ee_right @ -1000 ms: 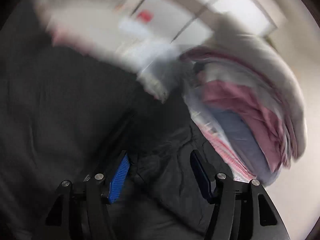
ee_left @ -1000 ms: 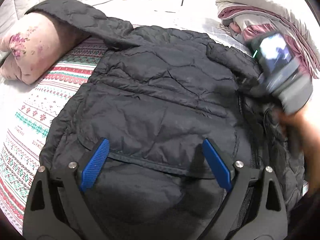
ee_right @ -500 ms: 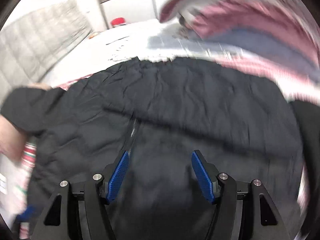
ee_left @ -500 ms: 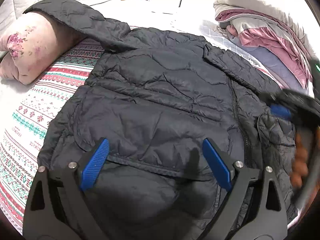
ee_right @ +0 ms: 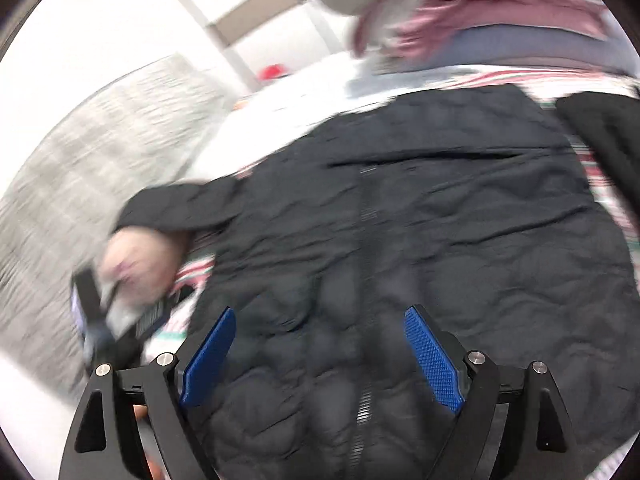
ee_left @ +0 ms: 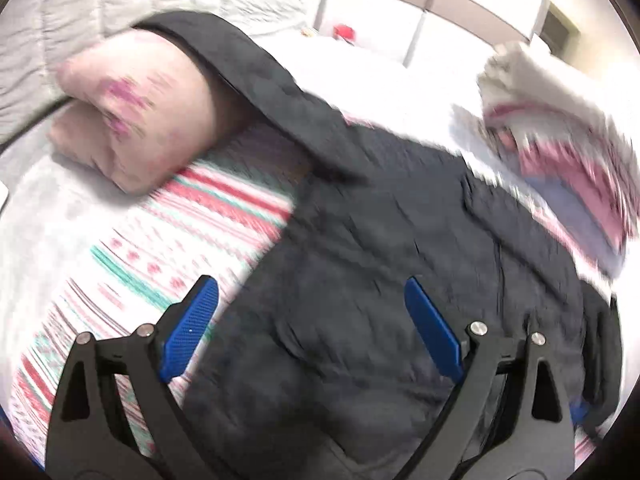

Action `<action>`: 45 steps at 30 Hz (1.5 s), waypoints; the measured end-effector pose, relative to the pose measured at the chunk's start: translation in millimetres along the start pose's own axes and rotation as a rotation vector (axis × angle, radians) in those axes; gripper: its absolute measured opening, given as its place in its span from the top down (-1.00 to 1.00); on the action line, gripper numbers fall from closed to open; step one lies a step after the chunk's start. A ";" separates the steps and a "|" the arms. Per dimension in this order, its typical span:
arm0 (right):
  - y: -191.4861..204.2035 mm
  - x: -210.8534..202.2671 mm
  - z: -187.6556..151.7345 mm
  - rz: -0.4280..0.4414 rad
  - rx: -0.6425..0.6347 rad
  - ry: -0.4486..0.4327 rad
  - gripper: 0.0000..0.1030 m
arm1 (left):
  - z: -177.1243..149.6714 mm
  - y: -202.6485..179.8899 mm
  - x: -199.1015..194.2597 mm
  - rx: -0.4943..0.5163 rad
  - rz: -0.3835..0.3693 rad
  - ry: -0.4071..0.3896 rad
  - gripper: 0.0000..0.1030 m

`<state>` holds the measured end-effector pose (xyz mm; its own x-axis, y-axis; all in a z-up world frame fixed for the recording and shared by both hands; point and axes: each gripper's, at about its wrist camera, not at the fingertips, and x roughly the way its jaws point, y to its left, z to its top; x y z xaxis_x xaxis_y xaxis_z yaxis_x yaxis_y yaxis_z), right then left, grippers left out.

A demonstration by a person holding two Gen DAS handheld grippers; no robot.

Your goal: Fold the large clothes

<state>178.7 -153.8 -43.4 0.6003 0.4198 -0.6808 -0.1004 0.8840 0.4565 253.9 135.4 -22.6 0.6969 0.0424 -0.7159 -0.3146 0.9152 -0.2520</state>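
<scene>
A black quilted jacket (ee_left: 384, 264) lies spread front-up on a patterned bedspread (ee_left: 168, 248), its zipper (ee_right: 366, 264) running down the middle. One sleeve (ee_left: 248, 76) drapes over a pink pillow (ee_left: 136, 120). My left gripper (ee_left: 312, 320) is open and empty above the jacket's left edge. My right gripper (ee_right: 320, 344) is open and empty above the jacket's lower front, over the zipper. The left gripper's body shows blurred in the right wrist view (ee_right: 104, 316) beside the pillow. Both views are motion-blurred.
A pile of pink, grey and white bedding (ee_left: 560, 120) sits at the far right of the bed, also in the right wrist view (ee_right: 500, 20). A quilted headboard (ee_left: 80, 8) stands behind the pillow. A small red object (ee_left: 345, 33) lies far back.
My left gripper has swung left, now over the jacket's left edge and the bedspread. My right gripper has shifted over the jacket's lower front. Both stay open and empty.
</scene>
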 end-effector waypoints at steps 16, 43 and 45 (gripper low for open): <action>0.8 21.5 -26.6 -0.055 0.027 0.061 -0.70 | 230.1 94.5 115.7 -0.172 0.406 0.049 -0.83; -62.9 -19.4 -5.7 -0.009 0.253 -0.016 -0.70 | 141.0 -156.6 69.6 0.373 -0.022 -0.256 0.83; -77.8 -22.6 -4.5 -0.022 0.301 -0.023 -0.70 | 98.3 -192.3 75.0 0.472 -0.101 -0.210 0.83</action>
<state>169.4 -231.2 -66.1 0.6175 0.3933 -0.6812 0.1510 0.7906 0.5934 430.1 2.0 36.2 0.8381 -0.0199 -0.5452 0.0516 0.9977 0.0429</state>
